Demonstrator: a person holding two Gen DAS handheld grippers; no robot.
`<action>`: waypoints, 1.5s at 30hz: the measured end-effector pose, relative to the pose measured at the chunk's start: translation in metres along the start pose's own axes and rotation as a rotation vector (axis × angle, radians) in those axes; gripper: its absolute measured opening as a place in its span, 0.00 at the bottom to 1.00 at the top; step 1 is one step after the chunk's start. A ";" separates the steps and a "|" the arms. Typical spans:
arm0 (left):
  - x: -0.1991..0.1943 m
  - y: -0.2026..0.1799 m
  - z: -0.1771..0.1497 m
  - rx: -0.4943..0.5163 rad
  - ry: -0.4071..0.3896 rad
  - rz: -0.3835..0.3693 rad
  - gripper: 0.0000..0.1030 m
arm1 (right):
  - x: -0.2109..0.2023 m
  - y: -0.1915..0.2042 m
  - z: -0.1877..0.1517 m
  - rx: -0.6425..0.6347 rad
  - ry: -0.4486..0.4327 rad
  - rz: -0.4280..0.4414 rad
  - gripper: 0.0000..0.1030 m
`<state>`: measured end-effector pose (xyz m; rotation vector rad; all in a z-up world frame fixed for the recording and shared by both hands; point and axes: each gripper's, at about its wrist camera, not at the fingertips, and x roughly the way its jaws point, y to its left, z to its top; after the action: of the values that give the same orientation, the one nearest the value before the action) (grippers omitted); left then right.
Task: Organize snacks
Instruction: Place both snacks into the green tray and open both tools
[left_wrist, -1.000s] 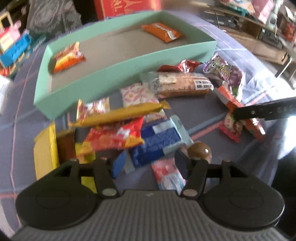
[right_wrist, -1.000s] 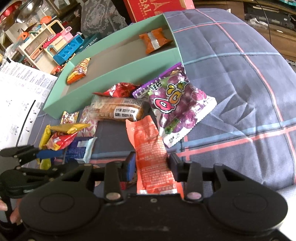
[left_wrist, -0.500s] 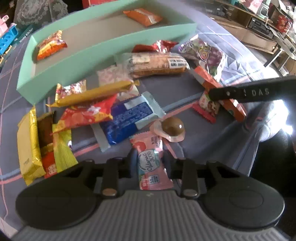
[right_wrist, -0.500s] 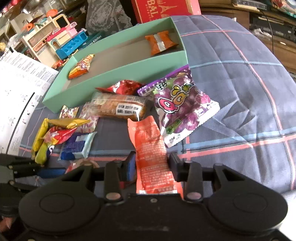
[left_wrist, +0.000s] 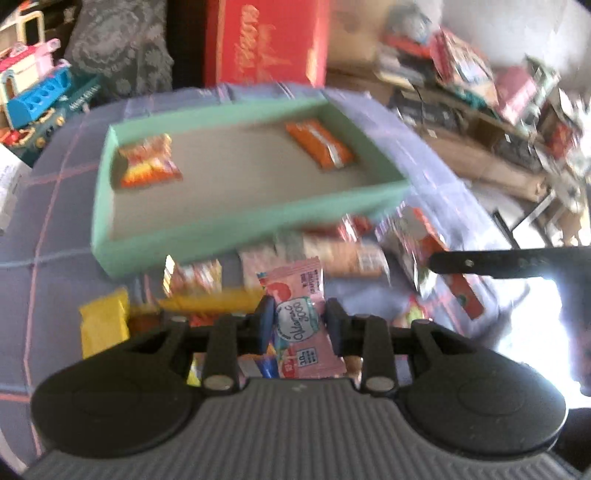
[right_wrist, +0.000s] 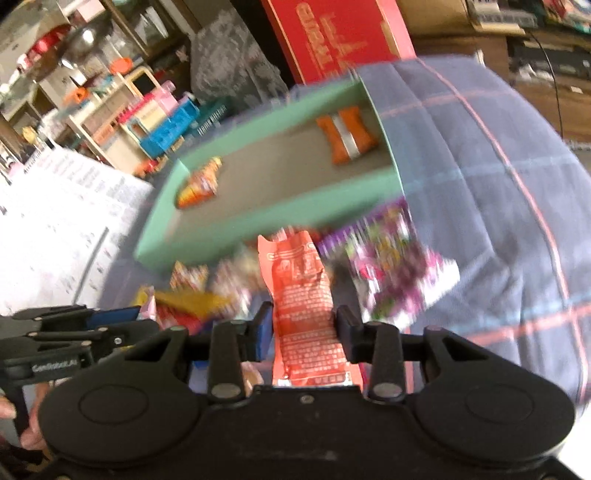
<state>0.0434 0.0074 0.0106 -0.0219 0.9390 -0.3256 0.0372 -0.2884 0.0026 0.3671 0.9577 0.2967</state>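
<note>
Snacks: left gripper pinches a pink packet; right gripper pinches an orange packet. Green tray lies at 12 o'clock.

A mint-green tray lay open on the plaid cloth. Inside it, a red-yellow packet was seen near the left end and an orange packet near the right end, well apart. A pink sachet was held upright before the tray's front wall, and a long orange pack was held likewise. Loose snacks were strewn just before the tray: a purple bag, a yellow bar and others too blurred to tell.
</note>
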 end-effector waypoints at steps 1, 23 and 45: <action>0.000 0.006 0.009 -0.015 -0.015 0.012 0.29 | -0.002 0.002 0.010 -0.003 -0.016 0.006 0.35; 0.120 0.080 0.159 -0.100 -0.056 0.188 0.30 | 0.131 0.046 0.169 -0.060 -0.048 -0.052 0.38; 0.099 0.034 0.127 -0.036 -0.058 0.255 1.00 | 0.088 0.036 0.143 -0.041 -0.104 -0.074 1.00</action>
<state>0.2075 -0.0037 0.0025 0.0548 0.8785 -0.0711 0.2015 -0.2452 0.0275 0.3058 0.8602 0.2276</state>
